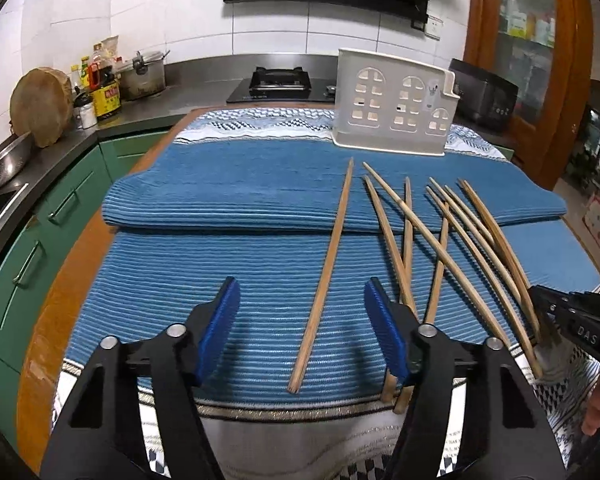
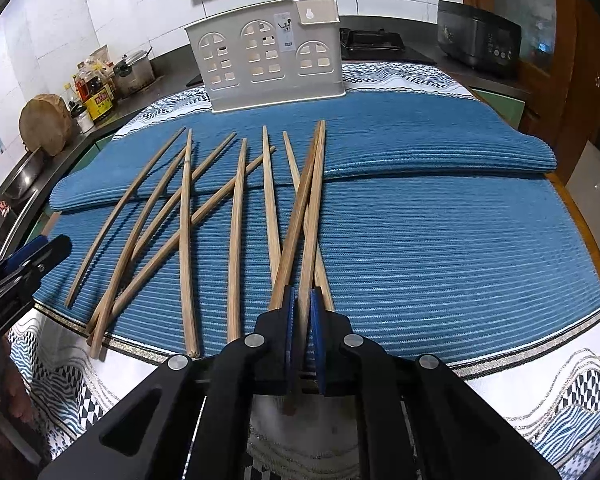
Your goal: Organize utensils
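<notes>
Several wooden chopsticks [image 2: 184, 236] lie scattered on a blue ribbed mat [image 2: 440, 240]. A white plastic utensil holder [image 1: 396, 104] with arched cut-outs stands at the mat's far edge, and is also seen as the holder [image 2: 272, 56] in the right wrist view. My left gripper [image 1: 301, 282] is open low over the mat, with one lone chopstick [image 1: 336, 232] lying between its blue pads, untouched. My right gripper [image 2: 301, 294] is shut on a chopstick [image 2: 314, 208], whose end sticks out behind the pads. A second chopstick [image 2: 296, 216] runs close along its left finger.
The mat lies on a patterned white cloth [image 2: 540, 392] over a round wooden table [image 1: 64, 296]. Behind are a dark counter with a gas hob [image 1: 280, 80], pots and bottles [image 1: 104, 88], a wooden chopping block [image 1: 40, 106], green cabinets [image 1: 40, 240] and a black cooker [image 2: 480, 36].
</notes>
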Demonstrator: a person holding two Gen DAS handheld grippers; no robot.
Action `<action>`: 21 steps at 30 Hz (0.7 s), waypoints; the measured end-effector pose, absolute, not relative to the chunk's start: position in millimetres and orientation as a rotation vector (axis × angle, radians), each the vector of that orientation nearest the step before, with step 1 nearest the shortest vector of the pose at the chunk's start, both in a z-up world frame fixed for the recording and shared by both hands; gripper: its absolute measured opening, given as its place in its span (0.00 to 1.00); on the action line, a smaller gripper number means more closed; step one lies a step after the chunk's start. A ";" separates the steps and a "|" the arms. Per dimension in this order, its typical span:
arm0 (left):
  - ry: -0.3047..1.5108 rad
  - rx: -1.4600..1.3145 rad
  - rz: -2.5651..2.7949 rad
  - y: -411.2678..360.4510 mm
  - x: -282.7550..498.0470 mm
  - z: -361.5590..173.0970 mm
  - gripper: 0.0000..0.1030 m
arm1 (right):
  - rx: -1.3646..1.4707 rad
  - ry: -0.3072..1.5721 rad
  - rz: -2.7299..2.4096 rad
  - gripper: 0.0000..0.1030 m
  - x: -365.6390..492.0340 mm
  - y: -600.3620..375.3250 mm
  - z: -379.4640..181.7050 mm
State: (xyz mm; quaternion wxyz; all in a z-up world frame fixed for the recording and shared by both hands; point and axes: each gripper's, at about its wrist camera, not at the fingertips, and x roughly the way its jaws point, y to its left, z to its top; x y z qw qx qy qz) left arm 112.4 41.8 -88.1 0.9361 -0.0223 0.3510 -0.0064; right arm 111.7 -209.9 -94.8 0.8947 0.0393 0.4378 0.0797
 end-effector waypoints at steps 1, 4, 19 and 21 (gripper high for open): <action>0.723 -0.041 -0.017 41.5 114.8 -89.2 0.57 | 0.081 0.907 0.166 0.08 111.9 -210.3 -94.8; 0.748 -0.036 -0.034 38.8 122.5 -95.5 0.55 | 0.086 0.911 0.165 0.08 111.9 -210.8 -94.7; 0.875 -0.081 -0.084 38.9 145.2 -113.1 0.29 | 0.092 0.922 0.177 0.09 109.4 -212.5 -99.3; 0.876 -0.079 -0.083 38.3 145.9 -113.3 0.29 | 0.094 0.921 0.181 0.09 109.5 -213.1 -99.2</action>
